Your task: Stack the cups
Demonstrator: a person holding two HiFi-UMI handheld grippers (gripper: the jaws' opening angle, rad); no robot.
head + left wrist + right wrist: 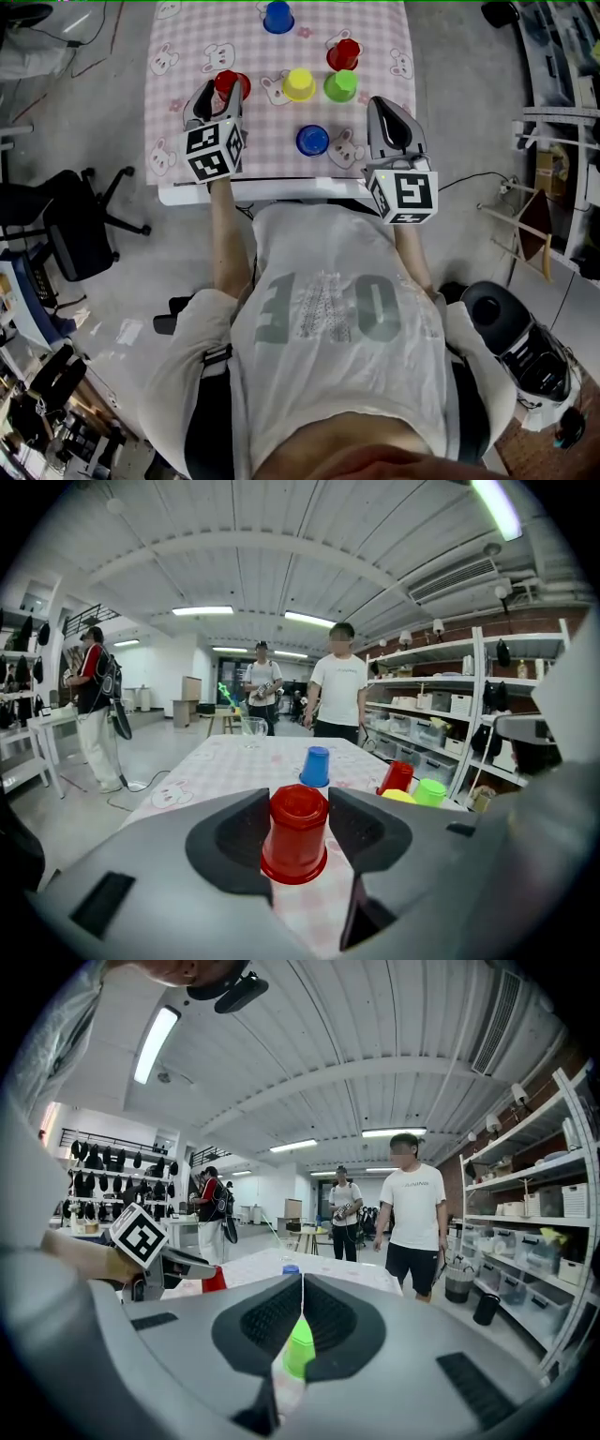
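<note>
On the pink-checked bench (272,131), found the upturned red plastic cup (297,834) upright between the spread jaws of the left gripper (223,89), closely flanked but not plainly pinched. Saw the right gripper (384,112) well apart, jaws pressed together, empty, facing a lime-green plastic cup (300,1346). Judged left nearer.

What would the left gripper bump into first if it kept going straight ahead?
The red cup: it stands upside down right between the left gripper's fingers, so it is likely first.
</note>
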